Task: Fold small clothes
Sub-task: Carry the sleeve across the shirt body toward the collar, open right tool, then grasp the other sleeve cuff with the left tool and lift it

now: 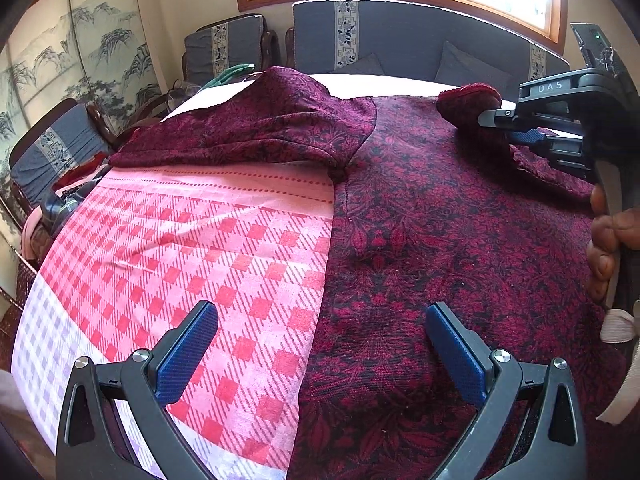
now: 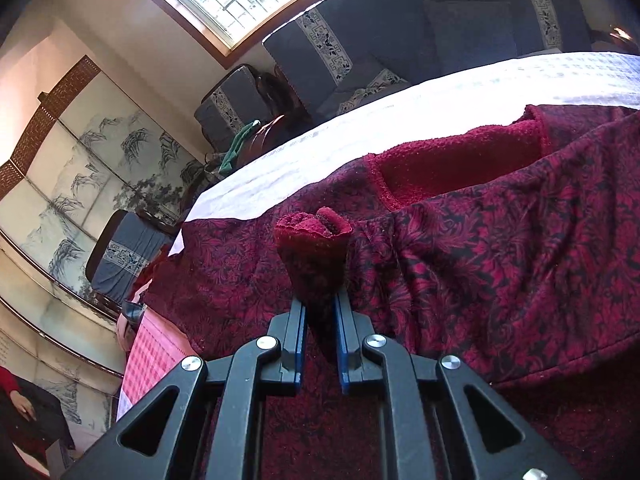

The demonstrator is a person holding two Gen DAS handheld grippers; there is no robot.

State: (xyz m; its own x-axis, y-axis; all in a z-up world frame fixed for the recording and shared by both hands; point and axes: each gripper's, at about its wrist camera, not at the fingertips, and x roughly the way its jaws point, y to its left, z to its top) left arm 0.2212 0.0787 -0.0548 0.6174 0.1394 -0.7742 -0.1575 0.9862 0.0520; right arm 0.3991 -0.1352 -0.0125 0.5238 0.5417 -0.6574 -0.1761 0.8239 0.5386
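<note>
right claw (image 2: 320,320) pinching garment (image 2: 480,240) cuff; left claw (image 1: 320,344) spread, empty

A dark red garment (image 1: 440,216) with a black floral print lies spread across the right of the bed, one sleeve (image 1: 256,128) stretched flat to the far left, its other cuff (image 2: 312,256) bunched and lifted, showing plain red fleece lining (image 2: 460,168).

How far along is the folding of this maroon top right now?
Done: one sleeve already lies folded across the maroon top. In hand: the right gripper is shut on the other sleeve's cuff, lifting it. Left: lay that sleeve inward and fold the body; the left gripper hovers open.
</note>
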